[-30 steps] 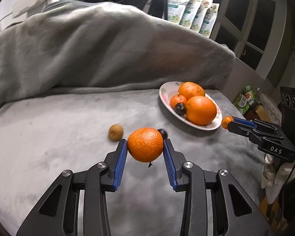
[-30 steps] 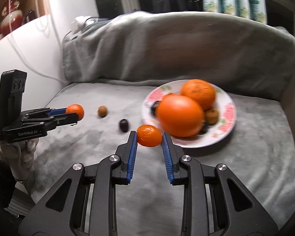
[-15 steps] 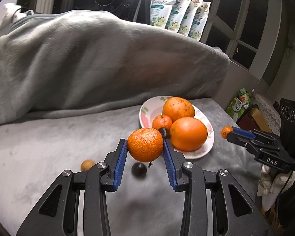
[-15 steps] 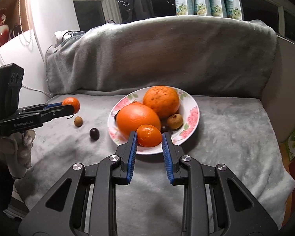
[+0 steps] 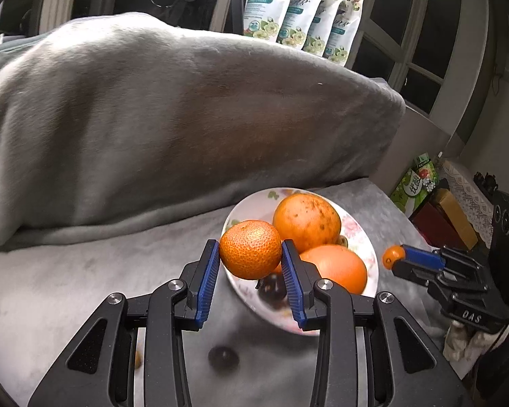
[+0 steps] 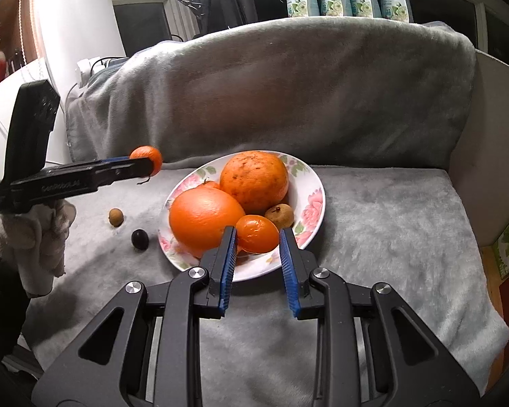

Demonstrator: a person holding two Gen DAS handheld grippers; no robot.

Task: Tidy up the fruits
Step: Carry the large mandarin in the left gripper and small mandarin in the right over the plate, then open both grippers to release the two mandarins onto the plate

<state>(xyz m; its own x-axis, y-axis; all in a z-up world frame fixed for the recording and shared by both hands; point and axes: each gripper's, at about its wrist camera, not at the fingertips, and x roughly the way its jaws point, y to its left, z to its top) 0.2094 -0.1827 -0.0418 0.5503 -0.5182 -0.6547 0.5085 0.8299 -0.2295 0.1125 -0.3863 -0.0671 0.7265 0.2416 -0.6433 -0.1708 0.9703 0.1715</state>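
My left gripper (image 5: 251, 257) is shut on a mandarin (image 5: 250, 249) and holds it in the air at the near left rim of the floral plate (image 5: 358, 234). It also shows in the right wrist view (image 6: 146, 162). My right gripper (image 6: 257, 237) holds a small tangerine (image 6: 257, 234) over the plate's (image 6: 308, 183) front part; the left pad touches it, a small gap shows at the right pad. The plate holds two big oranges (image 6: 203, 218) (image 6: 253, 178), a brown longan (image 6: 280, 215) and a dark fruit (image 5: 271, 288).
A loose longan (image 6: 116, 217) and a dark grape (image 6: 139, 238) lie on the grey blanket (image 6: 373, 210) left of the plate. A blanket-covered backrest (image 6: 288, 84) rises behind. Boxes (image 5: 437, 210) stand beyond the right edge.
Both grippers have moved toward the plate with their fruit. The left one has swung right and now hangs at the plate's rim; the right one has come over the plate's front.
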